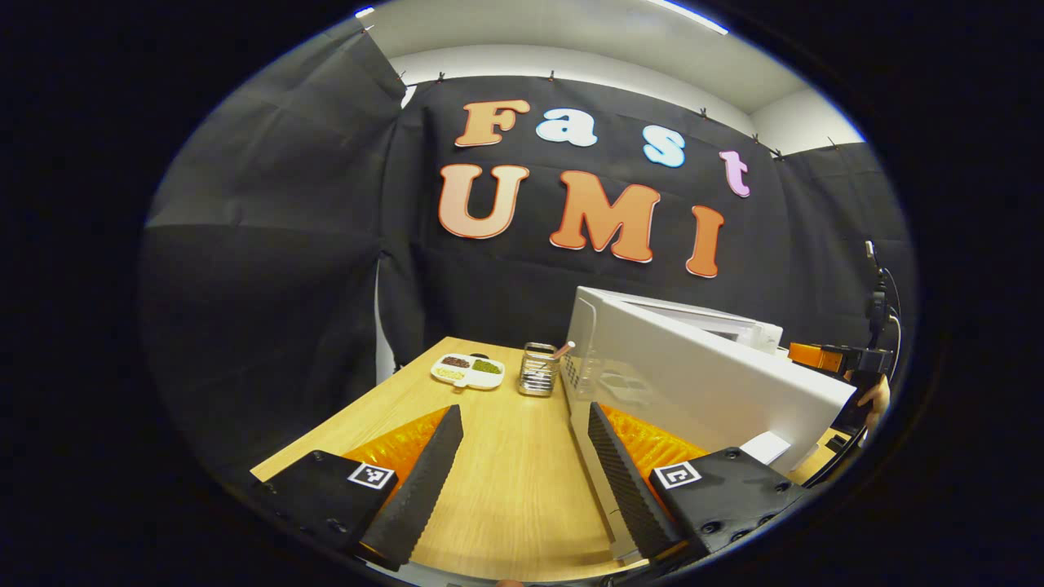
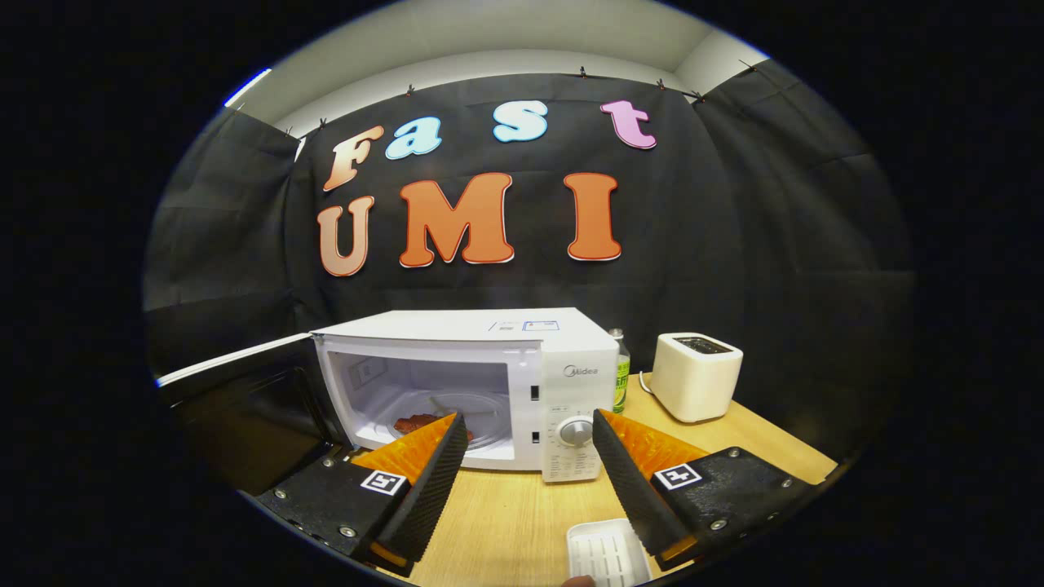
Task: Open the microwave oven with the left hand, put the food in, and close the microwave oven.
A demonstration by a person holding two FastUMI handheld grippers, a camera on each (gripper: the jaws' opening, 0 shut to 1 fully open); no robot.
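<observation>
Wooden table point(image 2: 506, 505), open white microwave point(image 2: 489, 383), food point(image 2: 416, 422) inside

Black cloth walls point(image 2: 775, 244) enclose a wooden table point(image 1: 506, 481) beneath a white ceiling point(image 1: 571, 33) with strip lighting point(image 1: 689, 16).

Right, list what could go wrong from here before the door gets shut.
1. The left hand-held gripper is open beside the microwave door; a glancing push could slip off.
2. The food lies near the cavity's front, so the door might catch it.
3. The right hand-held gripper faces the opening, possibly in the door's path.
</observation>
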